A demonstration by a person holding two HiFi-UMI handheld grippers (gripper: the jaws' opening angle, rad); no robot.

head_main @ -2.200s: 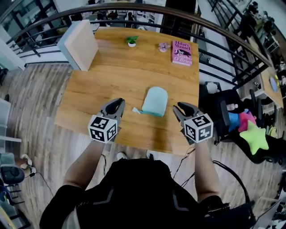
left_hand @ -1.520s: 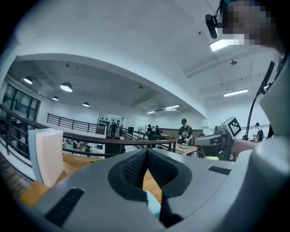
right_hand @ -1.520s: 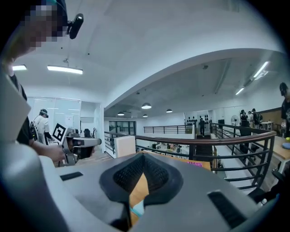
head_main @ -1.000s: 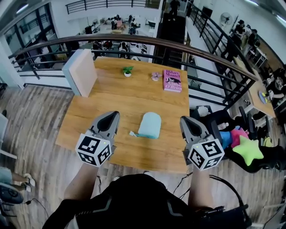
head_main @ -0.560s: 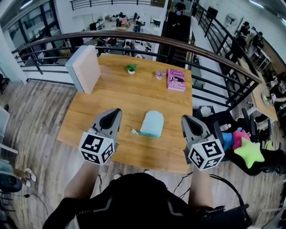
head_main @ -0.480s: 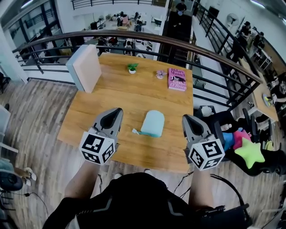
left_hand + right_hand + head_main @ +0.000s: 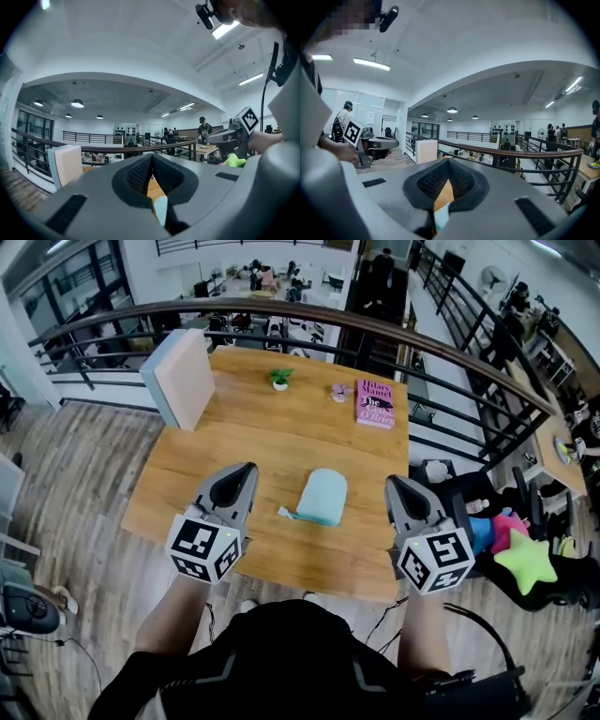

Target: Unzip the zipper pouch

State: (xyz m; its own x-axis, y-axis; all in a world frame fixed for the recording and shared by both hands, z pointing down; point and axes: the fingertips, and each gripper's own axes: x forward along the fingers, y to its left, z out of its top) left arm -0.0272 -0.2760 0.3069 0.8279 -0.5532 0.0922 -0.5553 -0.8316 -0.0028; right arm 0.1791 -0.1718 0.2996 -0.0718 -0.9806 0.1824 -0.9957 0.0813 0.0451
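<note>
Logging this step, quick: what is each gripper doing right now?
Left gripper: closed, holding nothing, apart from the pale teal fabric zipper pouch.
Right gripper: closed, holding nothing.

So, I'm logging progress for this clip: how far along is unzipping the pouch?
Done: nothing visible; the mint zipper pouch lies flat on the wooden table, seemingly closed. In hand: nothing; the left claw and right claw are both shut and empty, flanking the pouch without touching it. Left: steady the pouch, grip the pull tab at the end nearer the left claw, and draw it across.
</note>
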